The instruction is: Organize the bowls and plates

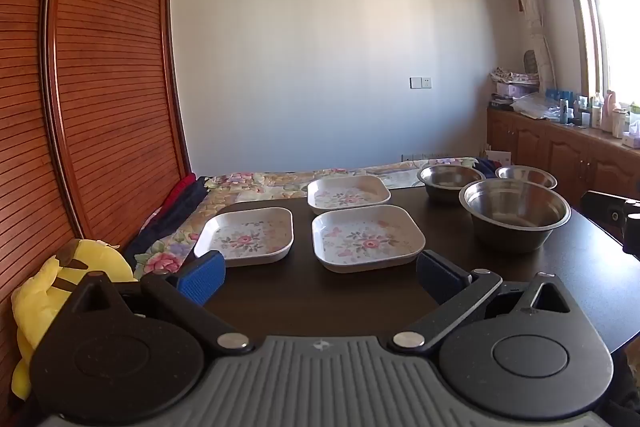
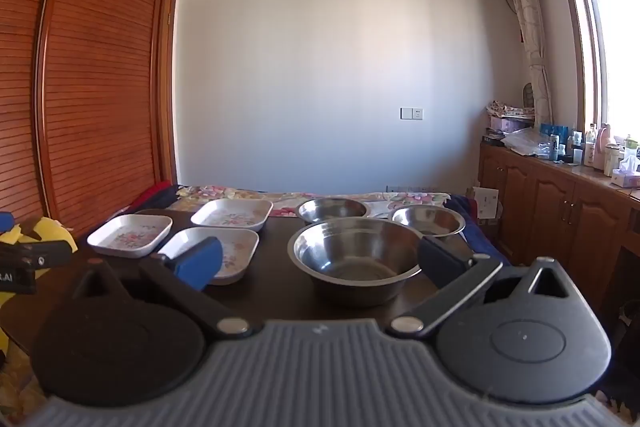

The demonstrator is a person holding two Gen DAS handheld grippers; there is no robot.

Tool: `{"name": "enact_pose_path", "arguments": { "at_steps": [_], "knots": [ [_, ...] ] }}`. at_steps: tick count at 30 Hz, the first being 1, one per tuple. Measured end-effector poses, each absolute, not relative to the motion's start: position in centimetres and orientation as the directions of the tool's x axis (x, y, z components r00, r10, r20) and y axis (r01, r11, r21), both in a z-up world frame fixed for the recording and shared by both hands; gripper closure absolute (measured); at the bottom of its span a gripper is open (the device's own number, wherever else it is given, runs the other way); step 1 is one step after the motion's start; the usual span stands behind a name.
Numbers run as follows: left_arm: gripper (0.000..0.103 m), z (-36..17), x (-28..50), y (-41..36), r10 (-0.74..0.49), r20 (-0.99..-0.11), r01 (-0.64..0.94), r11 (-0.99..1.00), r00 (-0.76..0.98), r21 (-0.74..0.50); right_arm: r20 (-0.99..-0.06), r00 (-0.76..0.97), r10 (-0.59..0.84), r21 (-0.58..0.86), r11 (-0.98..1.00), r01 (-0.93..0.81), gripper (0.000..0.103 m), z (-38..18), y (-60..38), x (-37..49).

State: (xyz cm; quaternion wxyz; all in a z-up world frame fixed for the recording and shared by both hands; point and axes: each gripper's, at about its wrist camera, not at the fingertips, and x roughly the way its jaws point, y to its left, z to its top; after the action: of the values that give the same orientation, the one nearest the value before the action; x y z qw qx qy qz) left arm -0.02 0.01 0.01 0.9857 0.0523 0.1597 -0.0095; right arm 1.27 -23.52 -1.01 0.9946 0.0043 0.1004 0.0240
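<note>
We see our left tongs [image 1: 320,277] spread wide at the bottom of the left wrist frame, holding nothing. Past them on the dark tabletop [image 1: 304,295], three floral square plates [image 1: 367,241] lie apart from one another around the frame's centre. Three steel bowls [image 1: 516,213] stand to their right, the largest one nearest.

In the right wrist frame our right tongs [image 2: 320,263] also gape, gripping nothing; the largest bowl [image 2: 354,255] appears between the pads, probably beyond them rather than touched. A yellow plush toy [image 1: 60,291] sits at lower left.
</note>
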Motion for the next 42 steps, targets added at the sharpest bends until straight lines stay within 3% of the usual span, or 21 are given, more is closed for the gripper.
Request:
{"name": "enact_pose_path", "arguments": {
  "at_steps": [42],
  "knots": [
    [0.0,0.0,-0.2,0.1,-0.004,-0.326,0.038,0.994,0.945,0.099,-0.2,0.979,0.04,0.007,0.999,-0.04,0.0,-1.1,-23.9,0.7]
  ]
}}
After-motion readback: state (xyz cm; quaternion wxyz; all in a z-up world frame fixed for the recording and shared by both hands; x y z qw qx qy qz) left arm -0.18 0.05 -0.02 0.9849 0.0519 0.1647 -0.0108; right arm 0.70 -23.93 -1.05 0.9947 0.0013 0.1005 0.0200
